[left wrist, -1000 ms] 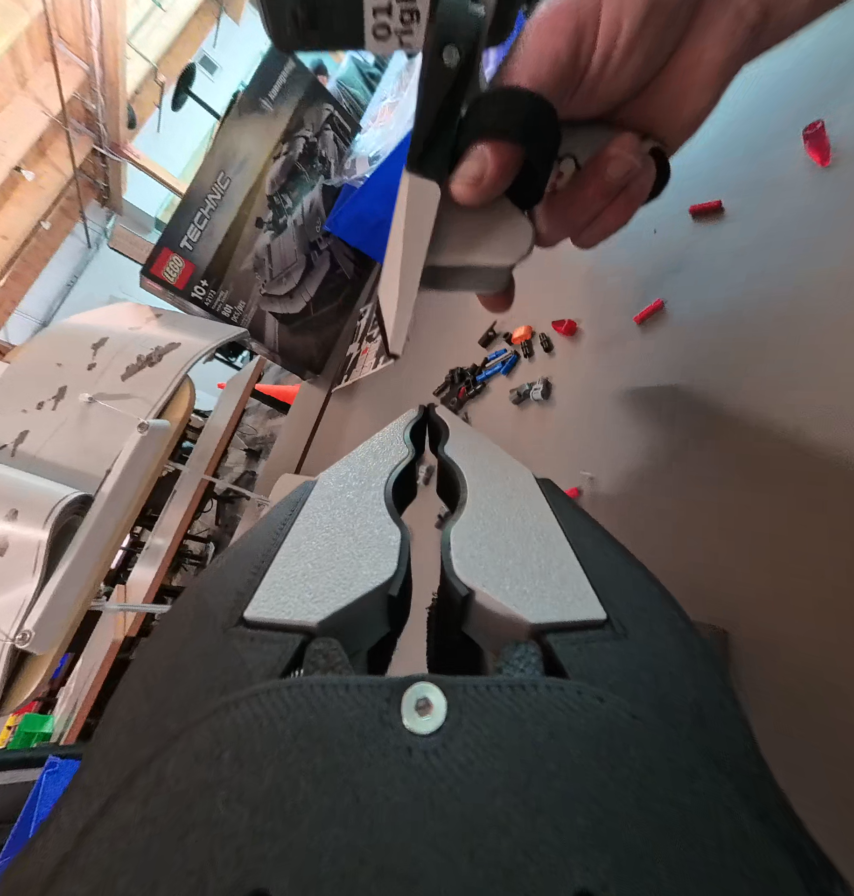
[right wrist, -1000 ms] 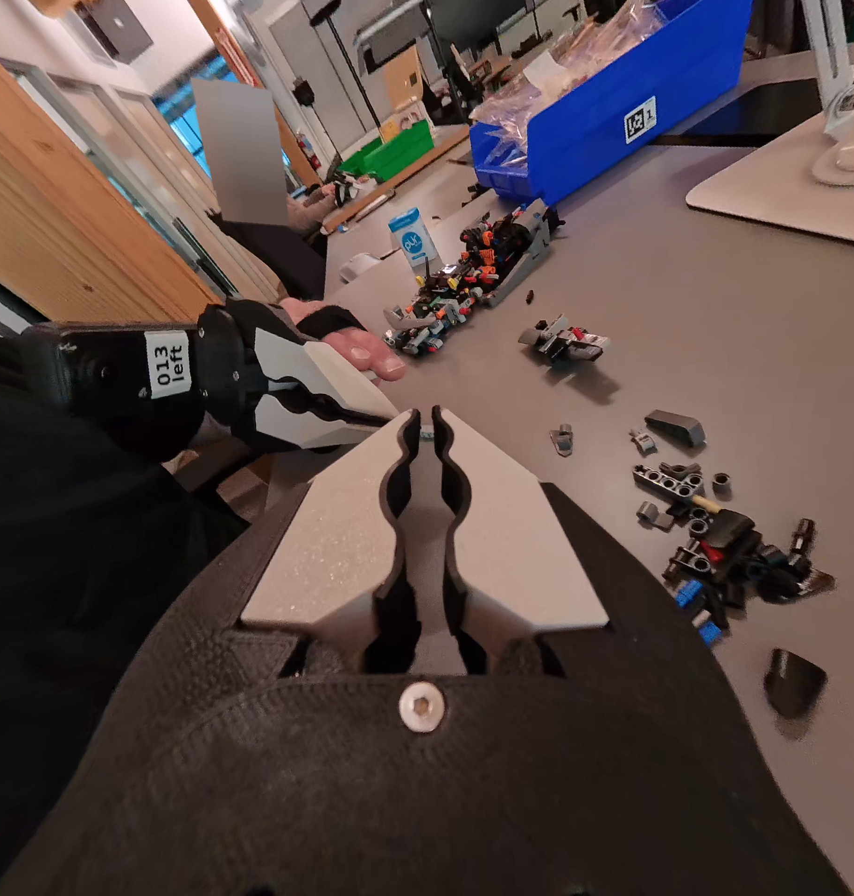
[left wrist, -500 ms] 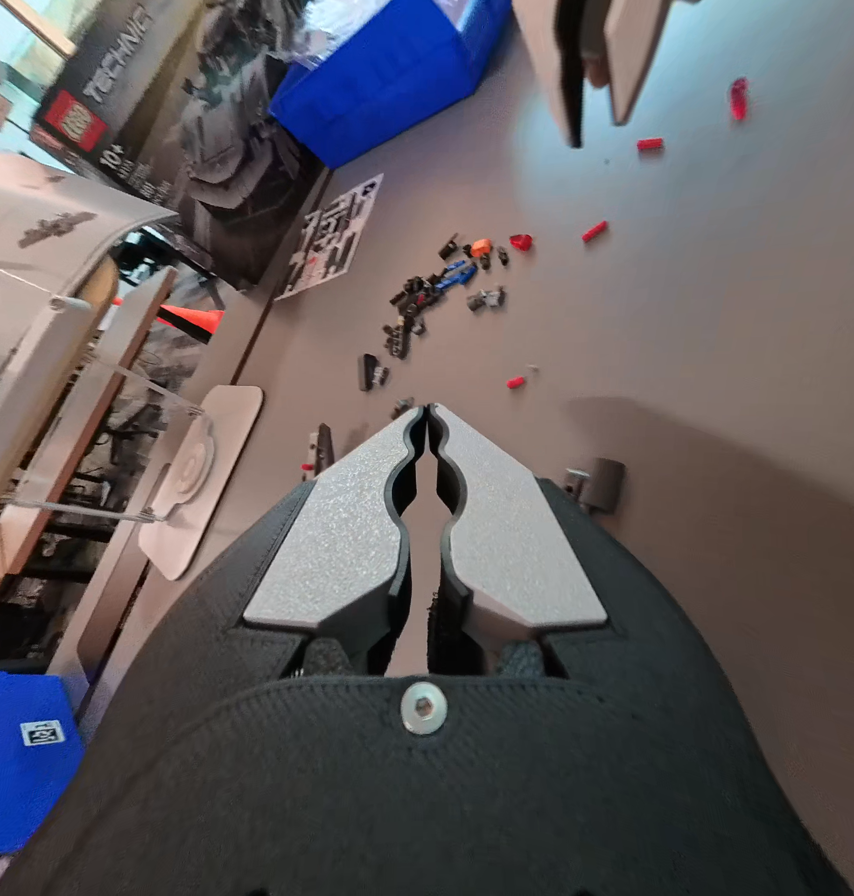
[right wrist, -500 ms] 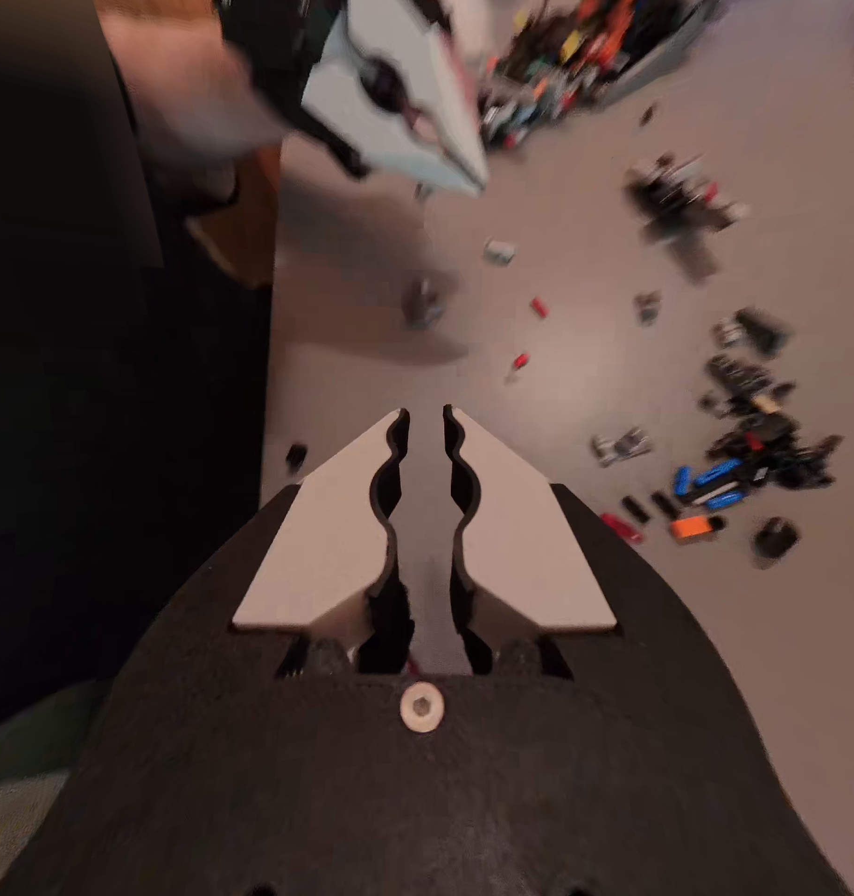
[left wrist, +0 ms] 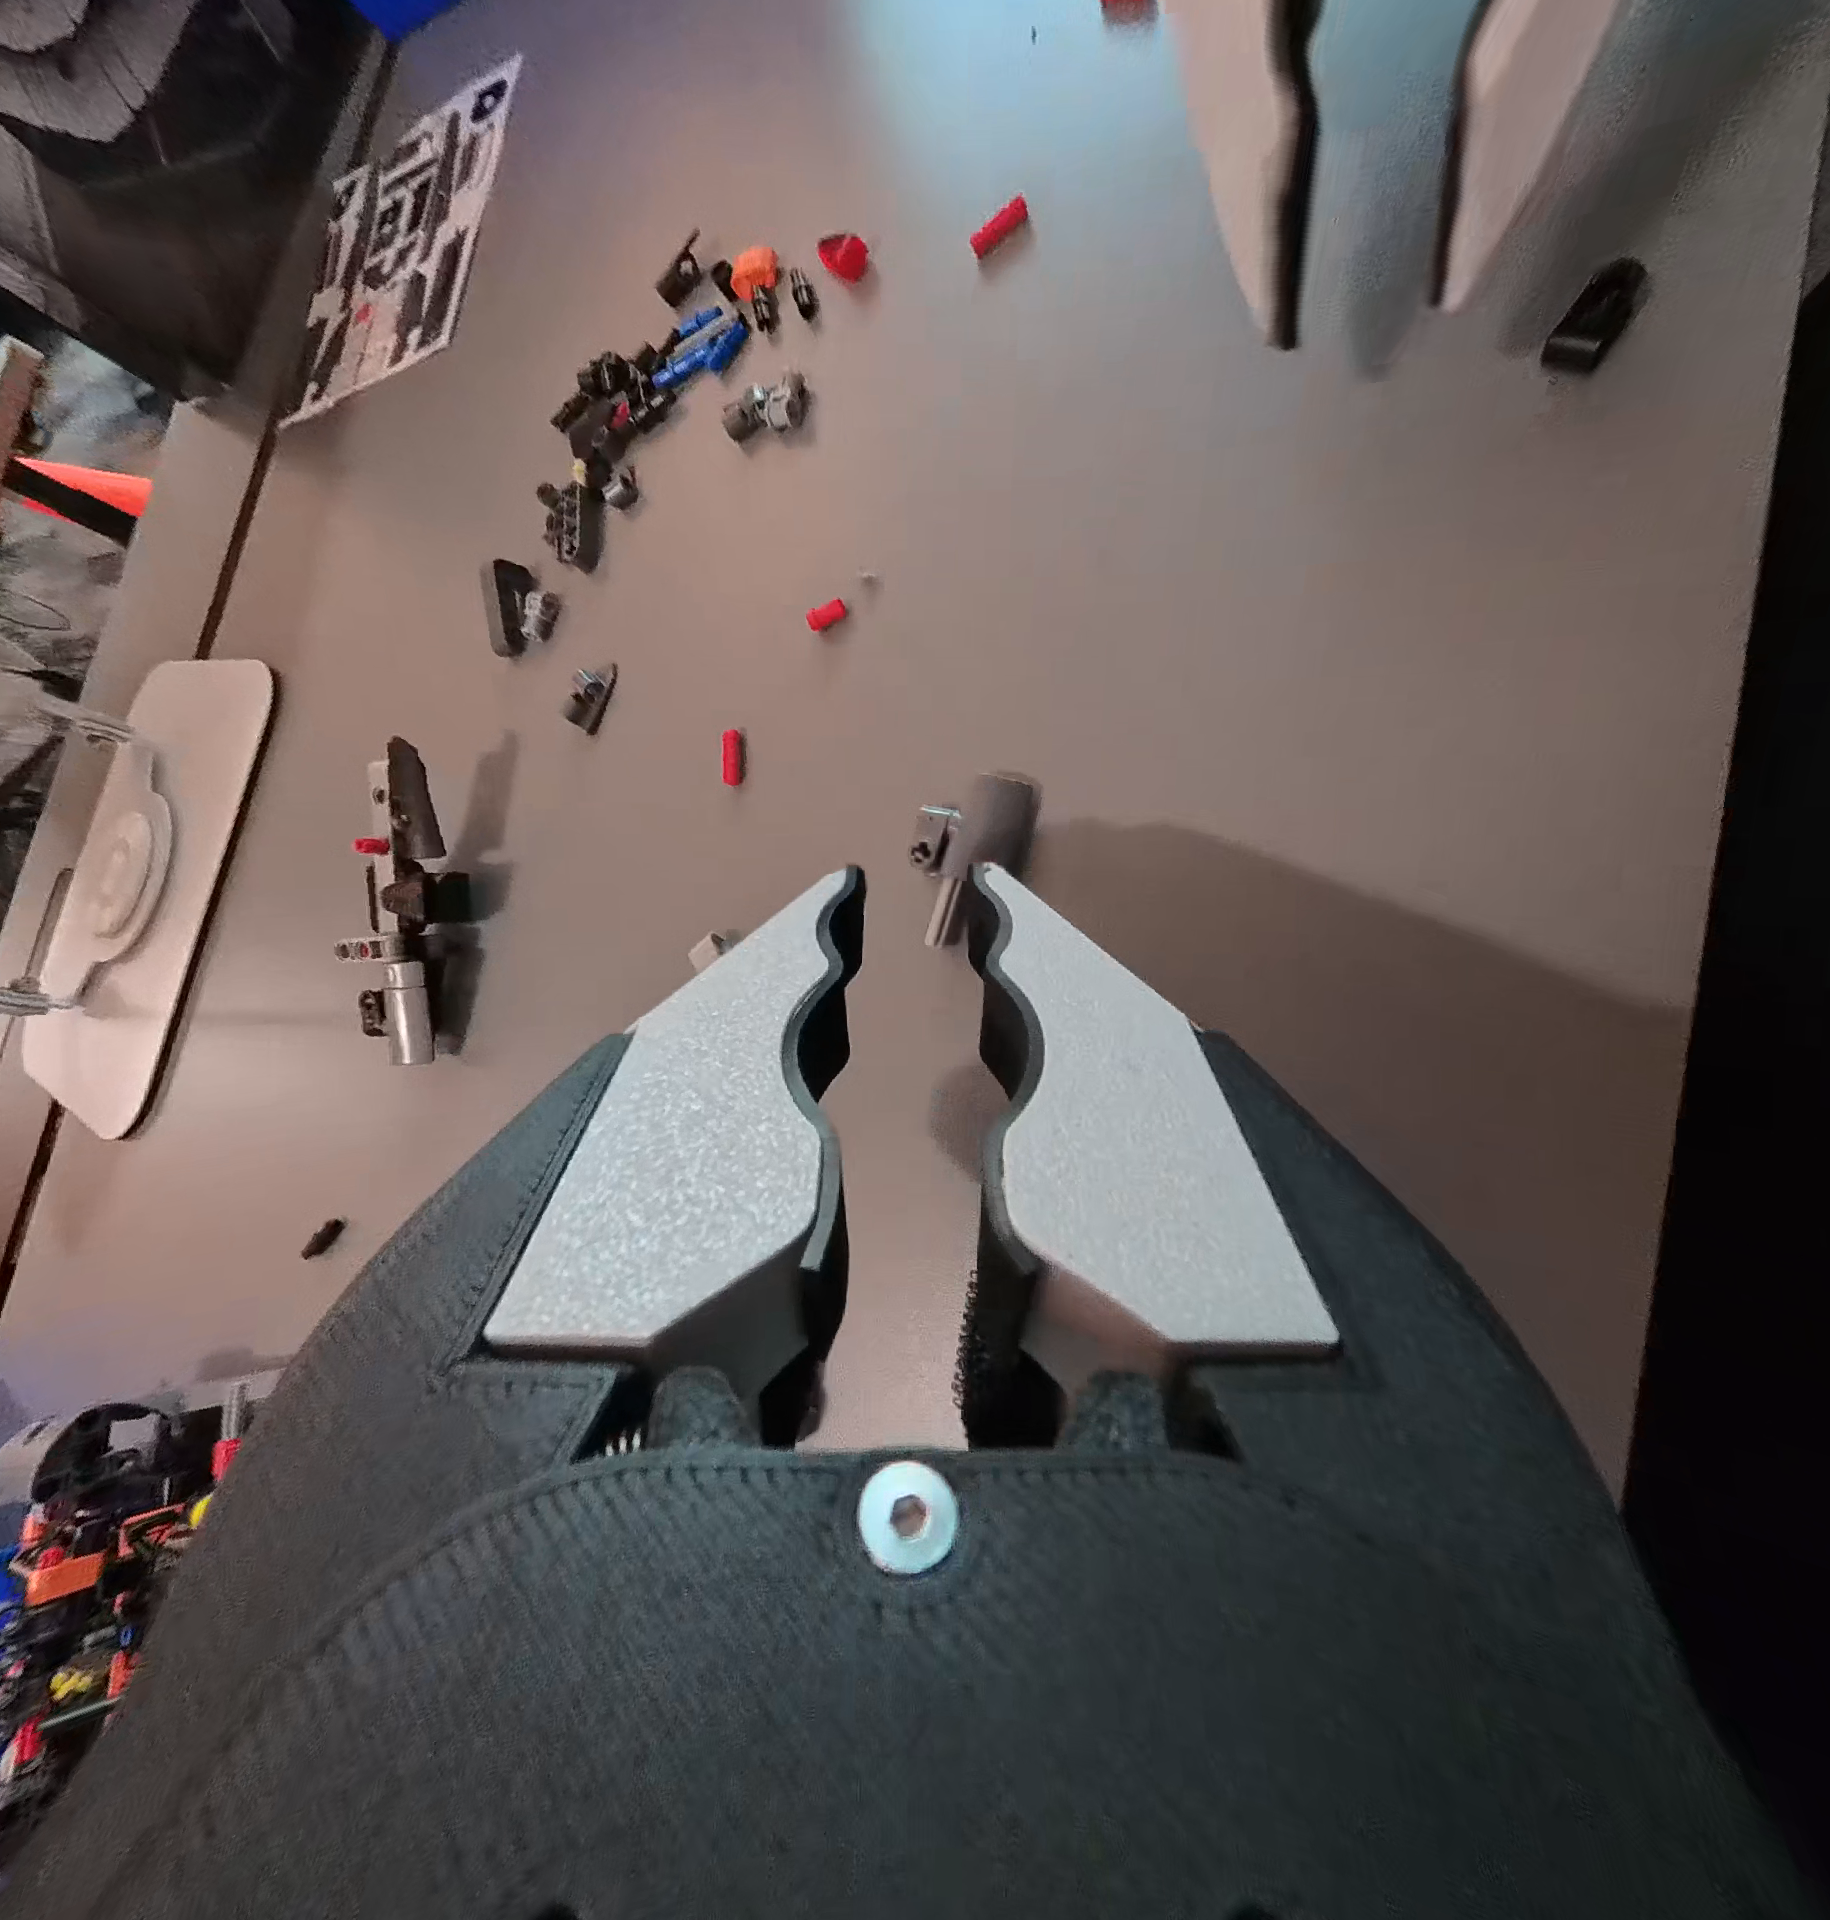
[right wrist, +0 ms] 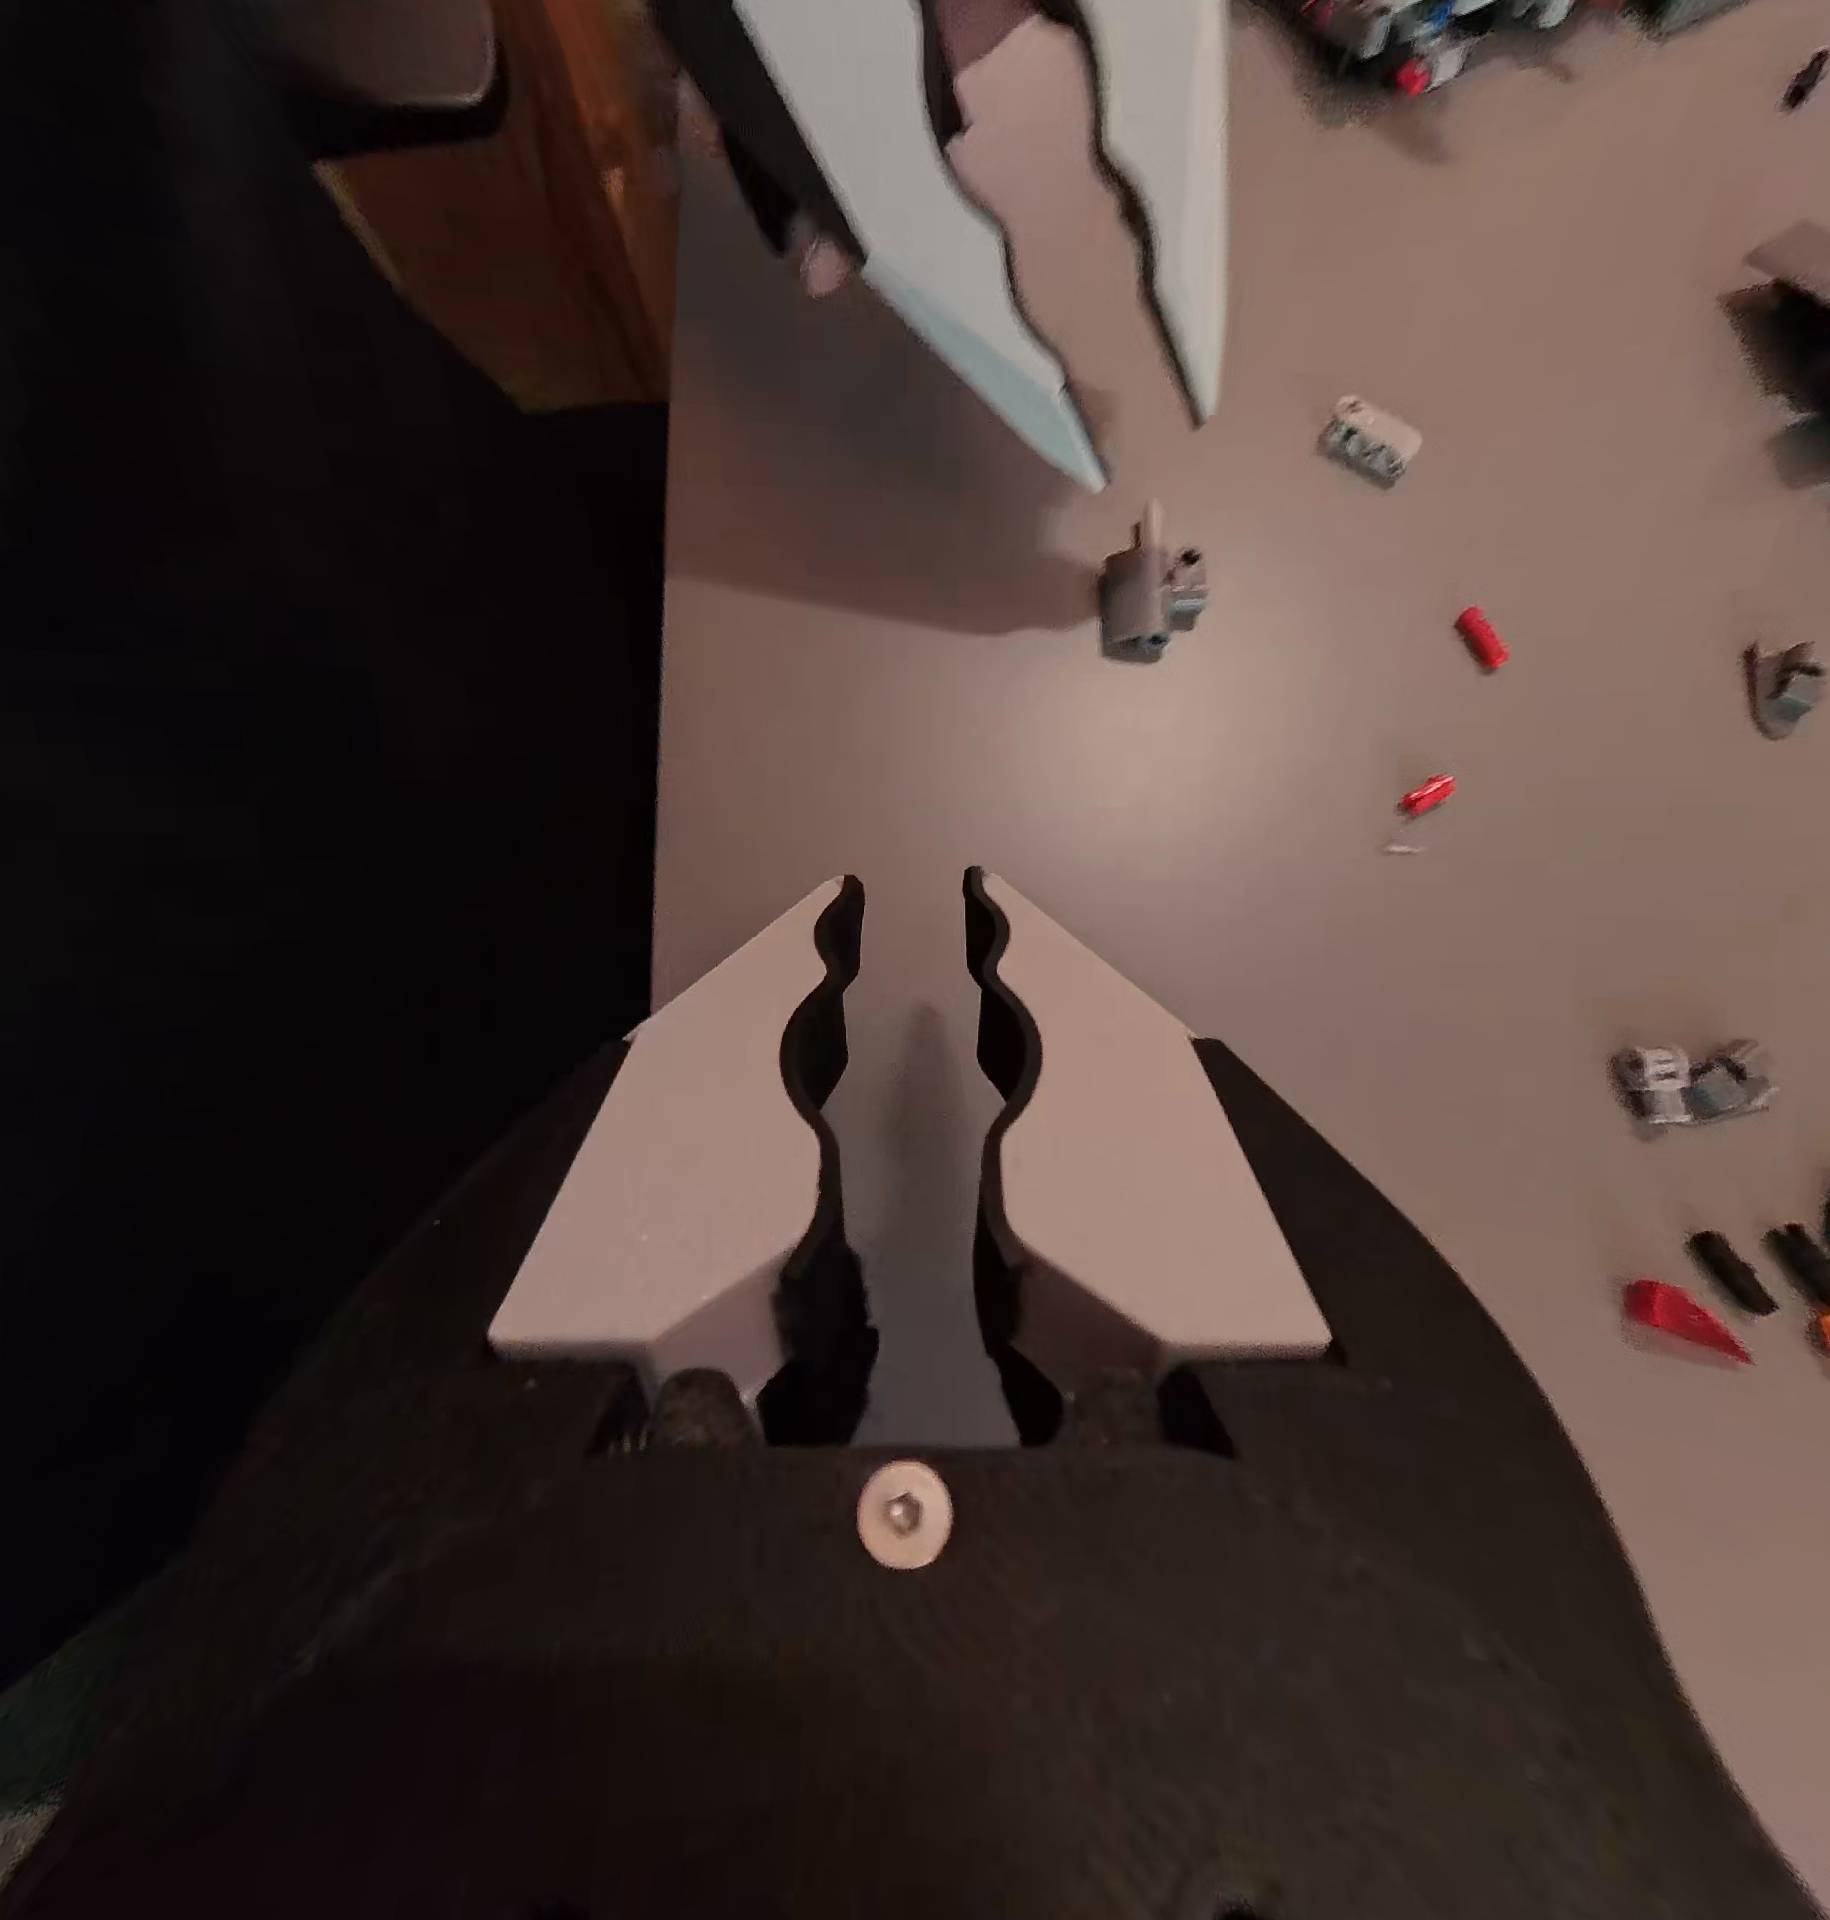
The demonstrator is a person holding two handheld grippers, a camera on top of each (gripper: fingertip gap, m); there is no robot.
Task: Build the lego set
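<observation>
My left gripper (left wrist: pixel 916 878) is open and empty, low over the grey table, with its tips just short of a small grey Lego piece with a pin (left wrist: pixel 968 842). The same piece (right wrist: pixel 1150 597) shows in the right wrist view, just beyond the left gripper's tips (right wrist: pixel 1150 447). My right gripper (right wrist: pixel 911 883) is open and empty above bare table near the edge; it also shows in the left wrist view (left wrist: pixel 1363 312), top right. A pile of small black, blue and orange parts (left wrist: pixel 630 384) lies farther off.
A partly built grey and black sub-assembly (left wrist: pixel 402 914) lies left. Red pins (left wrist: pixel 828 615) (left wrist: pixel 731 755) are scattered about. A black curved piece (left wrist: pixel 1591 317) sits by the table edge (left wrist: pixel 1721 727). A sticker sheet (left wrist: pixel 402 229) and a stand base (left wrist: pixel 132 883) lie far left. The grippers' ends are close to 11 centimetres from one another. To reach the black curved piece (left wrist: pixel 1591 317) in a straight line is about 4 centimetres for my right fingers, about 15 centimetres for my left.
Both grippers have swung down to face the table and have opened. My left gripper has come up to the small grey piece; the right one has moved near the table edge.
</observation>
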